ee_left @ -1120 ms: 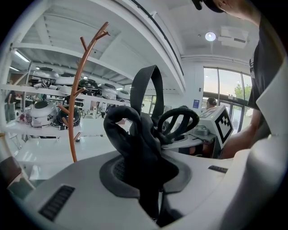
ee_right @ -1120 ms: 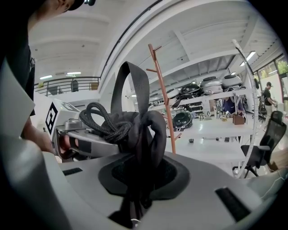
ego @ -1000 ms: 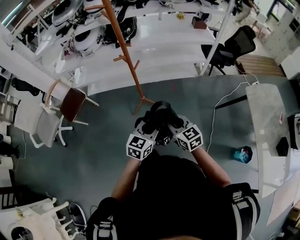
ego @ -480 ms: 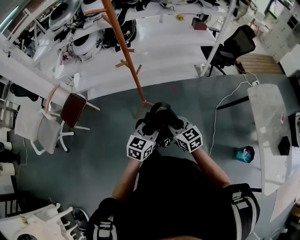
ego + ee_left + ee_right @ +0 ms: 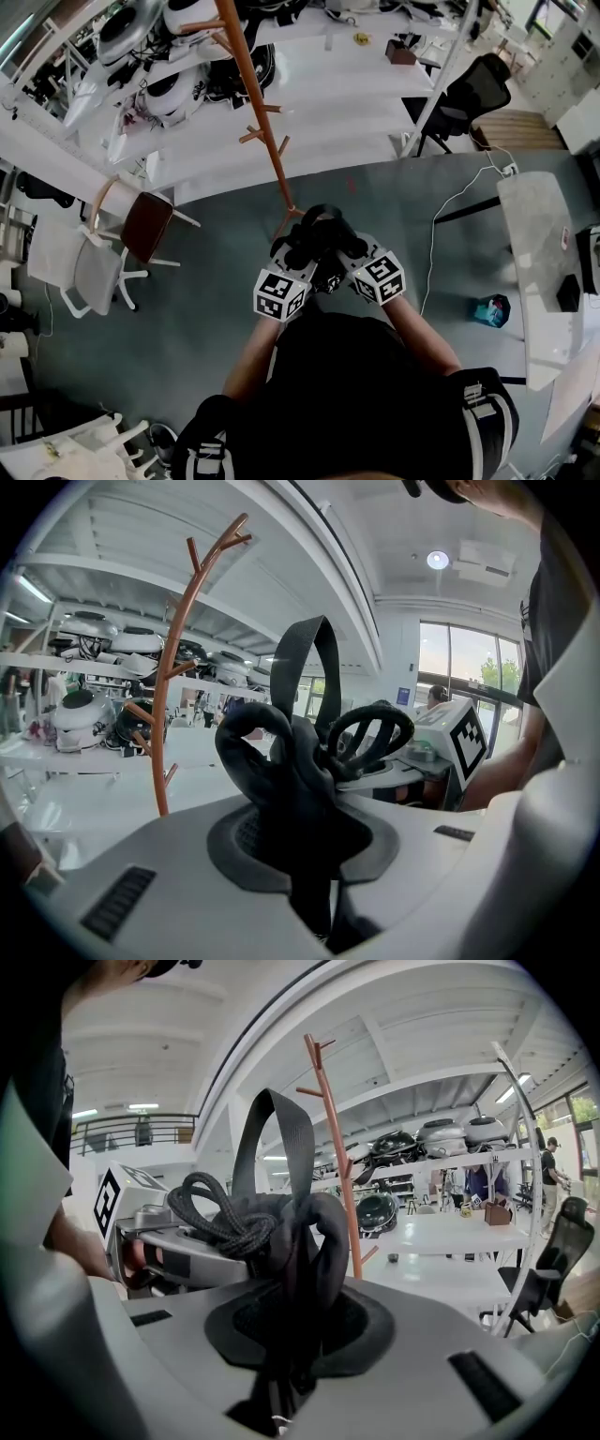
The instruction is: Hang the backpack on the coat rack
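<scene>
**Backpack held in both claws, near the coat rack but not yet on it**

The backpack (image 5: pixel 319 236) is in the air in front of the person, above the grey floor (image 5: pixel 187 309), and it touches no surface. Both claws hold it at its top. The left claw (image 5: pixel 300 841) is clamped on a thick fold of black fabric, and the right claw (image 5: pixel 289 1330) is clamped on the same bunch from the other side, so the two are just beside each other. Between them a flat webbing loop (image 5: pixel 272 1138) stands up, free and open. The body of the bag I cannot separate from the person's dark clothing in the head view.

The coat rack (image 5: pixel 267 122) stands a little ahead and to the left of the claws, apart from the bag. Its short pegs (image 5: pixel 262 133) point upward and outward, and nothing hangs on the pegs that show.

I judge the bag to be soft and limp: the fabric folds and bulges where it is pinched, so it will sag and swing below the grip. The weight is probably moderate, since two claws carry it. The surface is cloth, not slippery and not fragile. The best place to hold is the padded top, on both sides of the loop, as now, so the loop stays open for a peg. The loop is floppy, so it may fold flat and miss the peg.
</scene>
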### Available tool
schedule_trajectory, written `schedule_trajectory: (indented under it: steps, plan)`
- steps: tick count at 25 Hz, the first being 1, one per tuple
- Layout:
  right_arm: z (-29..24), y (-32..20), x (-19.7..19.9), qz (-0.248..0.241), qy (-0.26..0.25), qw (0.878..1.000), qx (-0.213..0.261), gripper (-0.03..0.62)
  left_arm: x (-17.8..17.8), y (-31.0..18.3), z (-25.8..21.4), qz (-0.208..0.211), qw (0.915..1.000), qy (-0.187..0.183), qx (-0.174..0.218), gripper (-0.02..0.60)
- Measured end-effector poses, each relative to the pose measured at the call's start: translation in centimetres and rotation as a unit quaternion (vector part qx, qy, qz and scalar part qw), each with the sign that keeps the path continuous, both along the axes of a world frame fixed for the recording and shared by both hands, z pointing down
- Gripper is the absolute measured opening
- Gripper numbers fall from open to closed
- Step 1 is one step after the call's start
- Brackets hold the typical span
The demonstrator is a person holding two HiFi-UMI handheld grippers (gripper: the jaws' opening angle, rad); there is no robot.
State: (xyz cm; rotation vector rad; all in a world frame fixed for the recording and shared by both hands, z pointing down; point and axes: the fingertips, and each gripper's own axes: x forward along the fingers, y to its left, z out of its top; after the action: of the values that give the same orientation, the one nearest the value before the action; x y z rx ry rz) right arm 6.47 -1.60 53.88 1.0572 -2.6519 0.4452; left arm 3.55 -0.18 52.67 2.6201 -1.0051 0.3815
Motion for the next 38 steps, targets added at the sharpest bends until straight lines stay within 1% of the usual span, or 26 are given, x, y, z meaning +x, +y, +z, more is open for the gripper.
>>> schedule_trajectory:
  steps: [6,20,28,38]
  plan:
    - [0.0,-1.5,-2.6,-0.004,0.002,1.0,0.004,0.086,-2.6,-1.4,0.0,-0.001,1.0,0.003,-0.001,0.086]
    - [0.8,-3.7,-8.4,-0.015,-0.006,1.0,0.004,0.086,-8.4,-3.5,0.8,-0.011,0.9999,-0.006,-0.001,0.086]
    - [1.0,-4.8,-10.6,-0.019,-0.004,1.0,0.005,0.086,-10.6,-4.7,0.9,-0.012,0.9999,-0.007,0.0,0.086]
    - [1.7,-6.3,-12.4,-0.023,0.004,1.0,-0.002,0.086,-12.4,-6.1,1.7,-0.01,0.9999,-0.006,-0.008,0.086]
